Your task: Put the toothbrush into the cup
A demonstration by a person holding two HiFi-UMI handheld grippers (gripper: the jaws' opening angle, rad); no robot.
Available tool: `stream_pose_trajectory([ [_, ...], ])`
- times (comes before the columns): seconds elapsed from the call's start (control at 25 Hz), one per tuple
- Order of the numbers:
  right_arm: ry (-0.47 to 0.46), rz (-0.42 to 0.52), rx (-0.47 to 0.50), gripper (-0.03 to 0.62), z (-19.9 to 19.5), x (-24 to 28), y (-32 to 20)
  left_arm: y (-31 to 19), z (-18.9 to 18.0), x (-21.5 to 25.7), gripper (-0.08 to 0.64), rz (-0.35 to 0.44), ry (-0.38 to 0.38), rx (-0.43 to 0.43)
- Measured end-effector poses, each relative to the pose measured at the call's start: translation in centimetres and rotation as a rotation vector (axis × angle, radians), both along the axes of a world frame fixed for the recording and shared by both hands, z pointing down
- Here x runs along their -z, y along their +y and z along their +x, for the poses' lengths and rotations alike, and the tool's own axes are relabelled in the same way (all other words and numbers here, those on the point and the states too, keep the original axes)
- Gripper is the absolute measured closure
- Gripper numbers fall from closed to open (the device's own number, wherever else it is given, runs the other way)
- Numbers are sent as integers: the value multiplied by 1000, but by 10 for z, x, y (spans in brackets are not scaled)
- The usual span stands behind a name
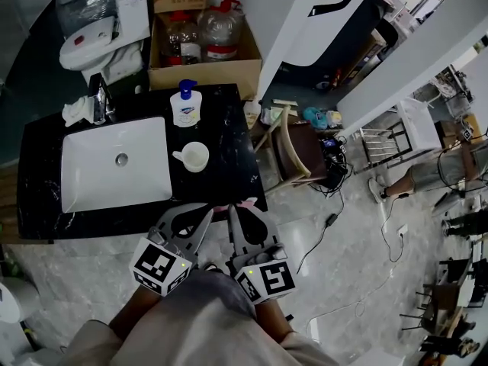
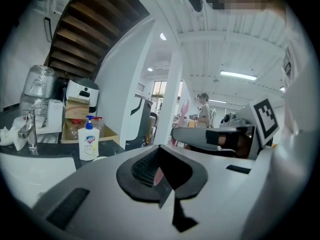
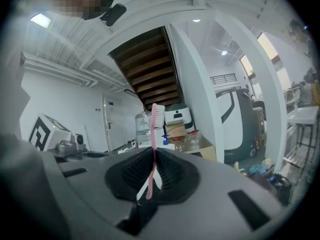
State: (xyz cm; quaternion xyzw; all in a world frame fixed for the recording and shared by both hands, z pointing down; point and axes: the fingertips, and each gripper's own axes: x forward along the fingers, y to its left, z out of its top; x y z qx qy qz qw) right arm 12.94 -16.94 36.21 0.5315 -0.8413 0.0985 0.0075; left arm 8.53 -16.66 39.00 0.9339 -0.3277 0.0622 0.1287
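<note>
Pink toothbrush (image 3: 154,129) in R gripper (image 3: 153,154); cup (image 1: 195,157) prob. touching sink (image 1: 91,197) edge.

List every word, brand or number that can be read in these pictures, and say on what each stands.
No text can be read in any view.
Soap bottle: its blue label carries print, but it is too small and blurred to read.
Marker cubes: only black-and-white square patterns, no letters or numbers.
Cardboard box: no print can be made out.
</note>
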Motion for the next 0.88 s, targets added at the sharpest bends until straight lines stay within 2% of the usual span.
stream_pose_trajectory([
  [0.48,17,-8,25,565,-47,-2,-50,-56,-45,-3,555,8,24,21],
  [0.88,28,11,-22,565,-60,-1,-68,-78,-64,-13,555,14,32,27],
])
